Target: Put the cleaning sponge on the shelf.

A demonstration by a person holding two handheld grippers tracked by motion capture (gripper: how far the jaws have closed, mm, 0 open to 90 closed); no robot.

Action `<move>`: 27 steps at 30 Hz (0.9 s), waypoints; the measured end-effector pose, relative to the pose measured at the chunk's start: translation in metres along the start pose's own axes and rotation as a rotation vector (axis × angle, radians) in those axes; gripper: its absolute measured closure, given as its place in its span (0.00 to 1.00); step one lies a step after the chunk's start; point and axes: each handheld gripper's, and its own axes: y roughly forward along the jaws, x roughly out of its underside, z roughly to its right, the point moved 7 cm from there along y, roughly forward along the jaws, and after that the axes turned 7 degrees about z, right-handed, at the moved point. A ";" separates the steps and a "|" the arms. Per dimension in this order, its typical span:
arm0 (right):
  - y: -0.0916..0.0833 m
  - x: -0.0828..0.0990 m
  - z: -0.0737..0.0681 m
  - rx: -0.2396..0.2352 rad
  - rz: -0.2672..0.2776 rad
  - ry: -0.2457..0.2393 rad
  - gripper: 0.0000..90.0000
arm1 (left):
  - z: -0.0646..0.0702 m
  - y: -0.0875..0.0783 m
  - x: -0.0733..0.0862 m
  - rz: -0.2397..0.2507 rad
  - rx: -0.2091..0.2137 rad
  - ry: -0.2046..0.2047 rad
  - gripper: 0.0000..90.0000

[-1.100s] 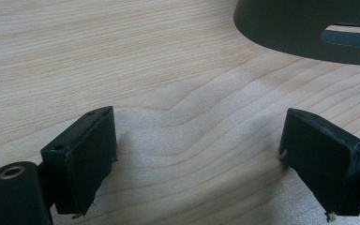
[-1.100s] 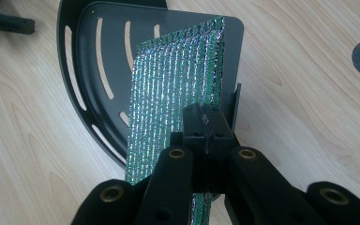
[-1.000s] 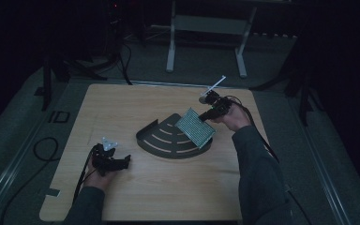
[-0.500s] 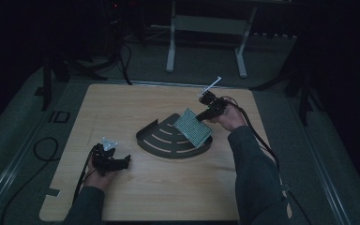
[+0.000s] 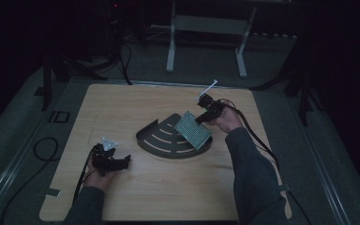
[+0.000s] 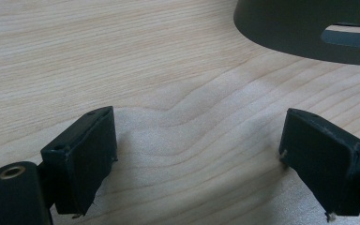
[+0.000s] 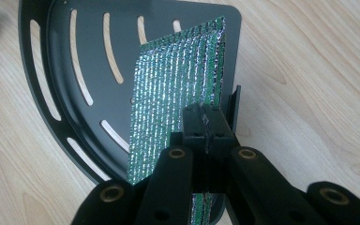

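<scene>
Standing tilted on one edge over the right part of a dark fan-shaped tray, a flat silvery-green mesh pad is pinched at its near edge by the right tool, whose two black jaws are pressed together on it. In the right gripper view the mesh pad rises on edge from the clamped right tool, its woven face glinting green and silver, and leans across the tray, a black quarter-round plate with curved slots and a low raised rim. The pad's far corner lies close to the tray's straight right edge; whether its lower edge touches the tray floor I cannot tell. The tray sits near the middle of the pale wooden desk. Well apart from it, near the front left of the desk, the left tool rests low over the wood with its jaws spread wide and nothing between them. In the left gripper view the left tool frames bare desk, with the tray's curved rim beyond at the upper right.
</scene>
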 end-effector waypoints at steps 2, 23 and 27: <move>0.002 0.000 -0.001 -0.002 0.000 -0.002 1.00 | 0.000 0.000 0.000 0.000 0.000 0.000 0.13; 0.021 0.011 0.000 0.018 -0.062 -0.003 1.00 | 0.000 0.000 0.000 0.000 0.000 0.000 0.13; 0.024 0.015 0.003 0.034 -0.066 0.000 1.00 | 0.000 0.000 0.000 0.000 0.000 0.000 0.13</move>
